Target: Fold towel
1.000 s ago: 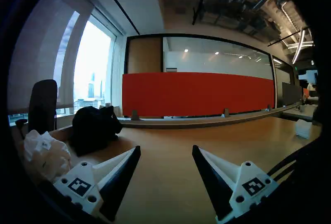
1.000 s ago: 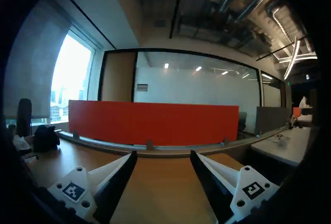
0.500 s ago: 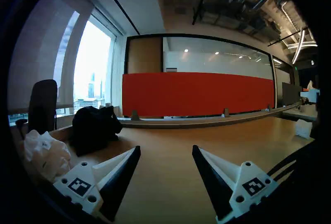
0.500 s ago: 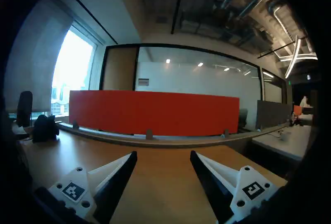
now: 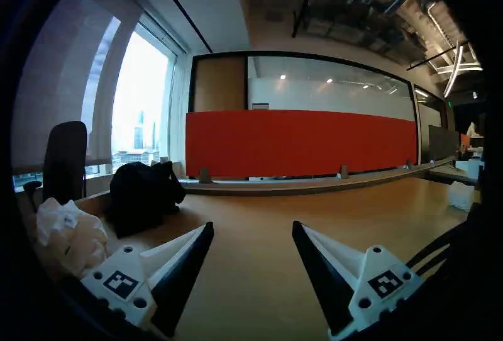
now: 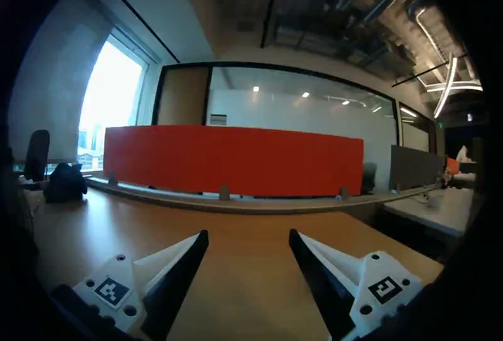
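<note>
Standing apart, gripping nothing: fingers of the white left gripper and right gripper, hovering over the tan wooden tabletop. Lying crumpled leftward, beside a black bag: the white cloth towel. Probably worth seeking an edge, avoiding the bunch.

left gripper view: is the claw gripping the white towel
No, the left claw stands open over the wooden desk, and the crumpled white towel lies off to its left.

Change over 1 s: I have pitched the right gripper downward. In the right gripper view the red divider and the black bag now sit higher, and more of the wooden desk spreads ahead.
</note>
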A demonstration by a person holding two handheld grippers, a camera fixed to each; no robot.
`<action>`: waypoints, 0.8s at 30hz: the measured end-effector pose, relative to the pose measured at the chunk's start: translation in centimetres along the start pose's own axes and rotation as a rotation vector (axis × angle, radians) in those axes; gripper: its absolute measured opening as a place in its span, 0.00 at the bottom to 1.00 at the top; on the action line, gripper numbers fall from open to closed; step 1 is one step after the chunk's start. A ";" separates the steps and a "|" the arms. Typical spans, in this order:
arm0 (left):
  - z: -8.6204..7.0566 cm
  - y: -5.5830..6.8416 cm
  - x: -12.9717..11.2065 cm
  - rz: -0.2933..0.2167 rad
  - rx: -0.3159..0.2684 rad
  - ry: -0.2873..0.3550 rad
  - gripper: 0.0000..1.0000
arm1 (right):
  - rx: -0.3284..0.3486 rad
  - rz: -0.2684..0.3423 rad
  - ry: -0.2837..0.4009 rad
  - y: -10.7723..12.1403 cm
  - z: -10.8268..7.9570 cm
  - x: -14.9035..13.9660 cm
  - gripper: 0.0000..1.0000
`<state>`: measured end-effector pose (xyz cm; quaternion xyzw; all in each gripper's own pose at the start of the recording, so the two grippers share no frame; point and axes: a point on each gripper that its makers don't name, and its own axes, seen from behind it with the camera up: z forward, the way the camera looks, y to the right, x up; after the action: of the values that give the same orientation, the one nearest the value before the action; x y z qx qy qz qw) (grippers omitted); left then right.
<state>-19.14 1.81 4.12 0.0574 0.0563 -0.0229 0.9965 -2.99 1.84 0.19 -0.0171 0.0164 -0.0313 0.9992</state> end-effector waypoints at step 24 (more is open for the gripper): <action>0.0 -0.1 -0.1 0.000 0.000 0.000 0.92 | -0.003 0.017 -0.025 0.2 0.2 -3.6 1.00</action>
<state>-19.22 1.71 4.10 0.0574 0.0565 -0.0231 0.9965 -6.57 2.30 0.53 -0.0188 0.0040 -0.0226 0.9996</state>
